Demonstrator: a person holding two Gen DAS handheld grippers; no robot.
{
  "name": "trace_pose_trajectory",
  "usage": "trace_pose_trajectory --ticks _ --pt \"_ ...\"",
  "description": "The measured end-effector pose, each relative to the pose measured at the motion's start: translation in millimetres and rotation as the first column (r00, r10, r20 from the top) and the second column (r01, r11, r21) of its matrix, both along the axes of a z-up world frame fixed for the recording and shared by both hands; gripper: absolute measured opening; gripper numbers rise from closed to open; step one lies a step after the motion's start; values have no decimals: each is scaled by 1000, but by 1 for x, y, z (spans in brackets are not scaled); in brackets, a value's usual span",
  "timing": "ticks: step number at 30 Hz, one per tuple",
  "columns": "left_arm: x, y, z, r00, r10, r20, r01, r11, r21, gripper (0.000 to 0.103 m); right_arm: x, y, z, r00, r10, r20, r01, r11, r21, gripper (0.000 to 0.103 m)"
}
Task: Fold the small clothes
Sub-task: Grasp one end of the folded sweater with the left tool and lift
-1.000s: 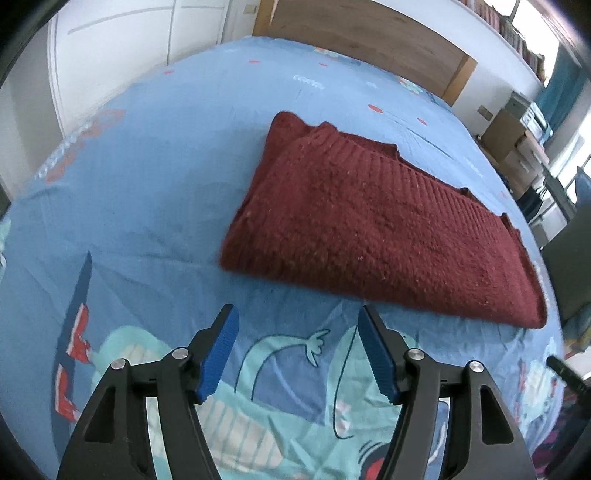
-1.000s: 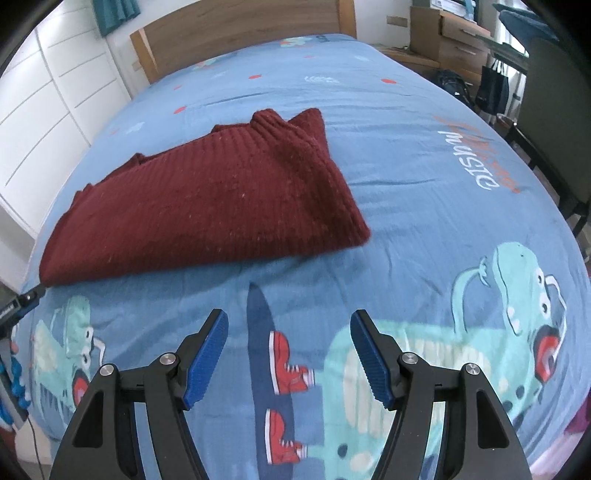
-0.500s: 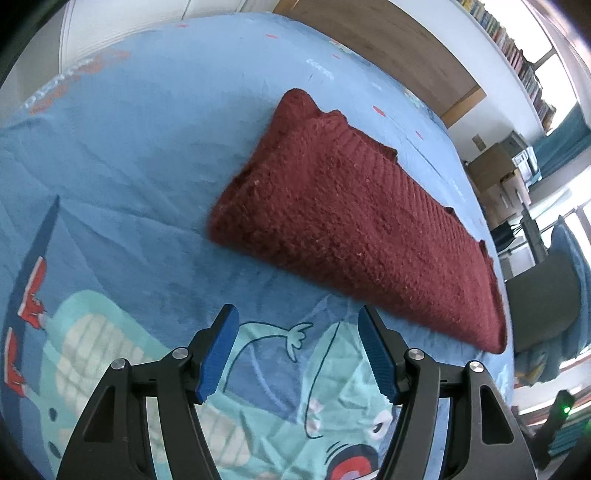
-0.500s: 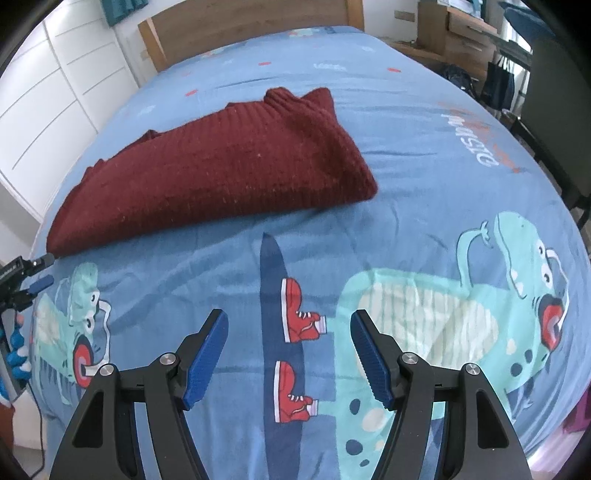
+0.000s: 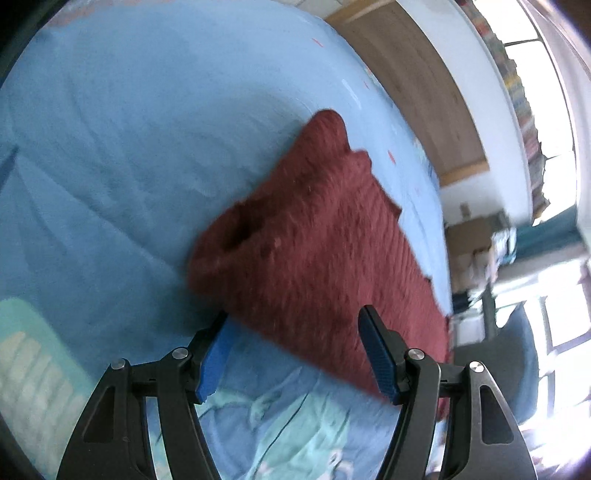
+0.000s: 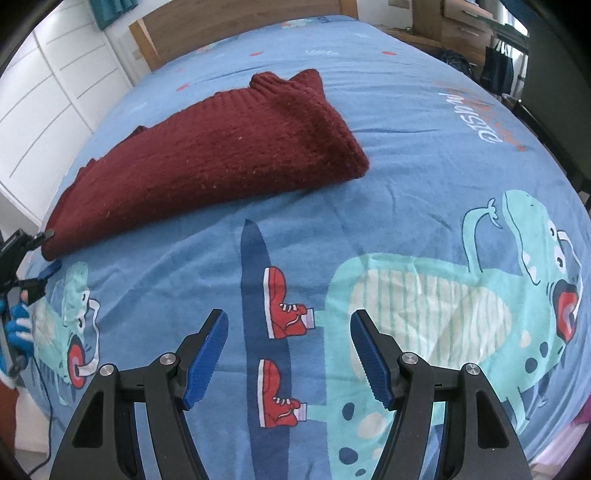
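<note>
A dark red knitted sweater [image 5: 321, 236] lies folded lengthwise on the blue dinosaur-print bedsheet [image 5: 110, 147]. My left gripper [image 5: 295, 350] is open, its jaws straddling the sweater's near edge close to one end; this view is blurred. In the right wrist view the sweater [image 6: 221, 147] lies across the far half of the bed. My right gripper [image 6: 288, 354] is open and empty above the sheet [image 6: 424, 184], well short of the sweater. The left gripper [image 6: 40, 258] shows at the far left edge by the sweater's left end.
A wooden headboard [image 6: 236, 29] stands at the far end of the bed. White wardrobe doors [image 6: 48, 92] are on the left. Wooden drawers [image 6: 465, 22] and a dark chair [image 6: 554, 74] stand to the right of the bed.
My left gripper has moved forward and tilted, closing in until its open jaws straddle the sweater's near edge. My right gripper has drawn back slightly from the sweater.
</note>
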State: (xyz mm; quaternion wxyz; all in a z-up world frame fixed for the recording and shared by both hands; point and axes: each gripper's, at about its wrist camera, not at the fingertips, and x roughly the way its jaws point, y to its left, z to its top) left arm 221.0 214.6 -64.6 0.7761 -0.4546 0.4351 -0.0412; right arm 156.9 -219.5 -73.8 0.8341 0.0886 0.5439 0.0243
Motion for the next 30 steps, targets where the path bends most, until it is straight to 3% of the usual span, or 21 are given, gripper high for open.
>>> trace_pose_trajectory --ticks 7,10,14,21,30 --pt "21 20 -10 996 94 11 -91 984 -151 59 1 -10 2 1000 -3 18 3 1000 18 71" --pt "29 25 -11 993 115 4 -113 978 -173 55 1 -14 3 1000 -9 26 8 999 33 71" --pt "36 29 -17 991 132 -17 -133 969 -210 28 -2 -21 4 999 -13 39 11 998 54 71" --pt "35 29 -5 984 176 -4 -172 958 -228 20 -11 -41 4 998 -46 54 41 995 90 71" --pt "49 2 43 990 134 50 -124 978 -165 18 -24 -75 -2 991 -120 66 108 980 169 71"
